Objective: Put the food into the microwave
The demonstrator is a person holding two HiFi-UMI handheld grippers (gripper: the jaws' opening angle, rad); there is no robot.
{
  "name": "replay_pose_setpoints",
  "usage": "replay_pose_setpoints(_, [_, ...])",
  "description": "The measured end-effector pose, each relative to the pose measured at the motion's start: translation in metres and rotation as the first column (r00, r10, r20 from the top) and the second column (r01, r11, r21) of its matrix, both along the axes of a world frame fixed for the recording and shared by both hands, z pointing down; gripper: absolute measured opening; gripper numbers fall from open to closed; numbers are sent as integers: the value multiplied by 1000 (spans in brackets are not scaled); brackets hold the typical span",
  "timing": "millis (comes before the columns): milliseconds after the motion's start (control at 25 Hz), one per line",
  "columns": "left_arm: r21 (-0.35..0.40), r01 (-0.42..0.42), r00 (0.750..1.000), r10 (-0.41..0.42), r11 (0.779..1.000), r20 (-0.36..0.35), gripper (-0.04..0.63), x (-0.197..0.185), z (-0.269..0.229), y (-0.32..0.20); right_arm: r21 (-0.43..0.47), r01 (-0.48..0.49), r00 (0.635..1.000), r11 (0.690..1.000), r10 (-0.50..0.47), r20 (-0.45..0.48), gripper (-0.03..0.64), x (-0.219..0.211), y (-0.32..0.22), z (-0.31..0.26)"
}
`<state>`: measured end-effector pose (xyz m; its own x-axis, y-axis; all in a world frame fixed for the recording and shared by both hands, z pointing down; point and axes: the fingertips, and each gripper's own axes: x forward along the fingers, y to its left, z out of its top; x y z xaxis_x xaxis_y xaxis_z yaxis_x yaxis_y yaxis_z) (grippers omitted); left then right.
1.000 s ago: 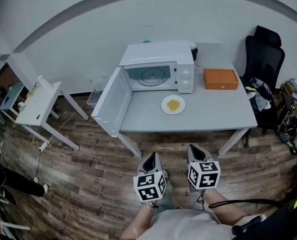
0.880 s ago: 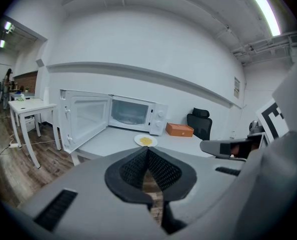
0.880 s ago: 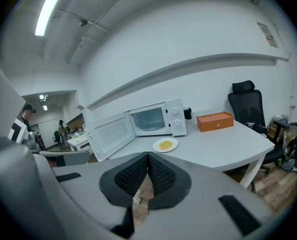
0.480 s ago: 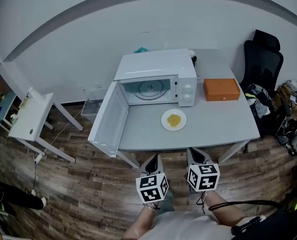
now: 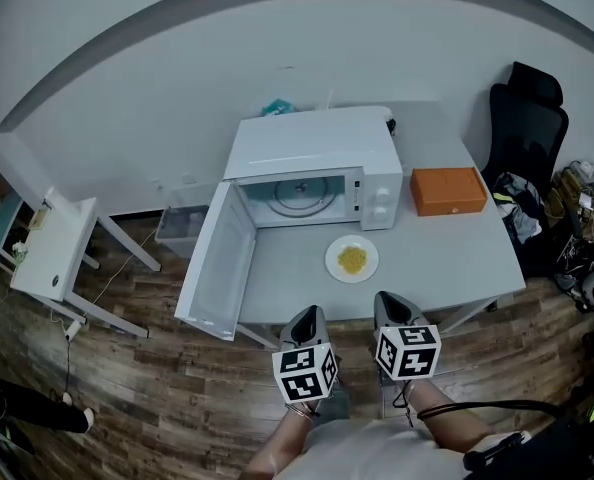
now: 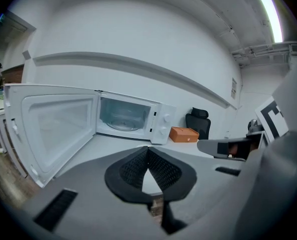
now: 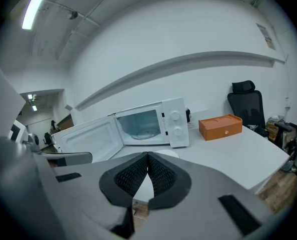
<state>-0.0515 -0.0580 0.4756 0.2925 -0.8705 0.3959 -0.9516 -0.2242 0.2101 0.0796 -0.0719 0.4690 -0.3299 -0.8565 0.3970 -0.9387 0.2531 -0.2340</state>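
- Left gripper [image 5: 305, 320] and right gripper [image 5: 390, 308] hang side by side at the near edge of the grey table [image 5: 447, 253]. Each has its jaws pressed together on nothing, and both point toward the microwave.
- White box-shaped microwave [image 5: 312, 143] lies with its long axis along the table, its opening facing the person.
- Its white door [image 5: 217, 268] is swung wide on the left hinge, out past the table's front edge.
- Inside sits only a bare glass turntable [image 5: 297, 196].
- Round white plate [image 5: 333, 259] rests on the table just before the microwave and holds a small heap of yellow food [image 5: 352, 259].
- Orange rectangular box [image 5: 447, 190] lies right of the microwave.
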Motion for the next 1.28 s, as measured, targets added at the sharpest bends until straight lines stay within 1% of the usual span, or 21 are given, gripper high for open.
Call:
replay_pose_setpoints(400, [3,-30,1000,30,1000,6,3,-16,-5,-58,-1,-32,999,999,32,8,15,-14,-56,-4])
replay_pose_setpoints(760, [1,-39,999,39,999,5,3,-33,-3,-101,4,-39,999,999,39,4,15,-31,-97,-5])
replay_pose_setpoints(1280, [-13,-78,997,78,997,-2,3,-37,2,-143,-16,-68,998,998,67,-8,15,-36,-132,-1])
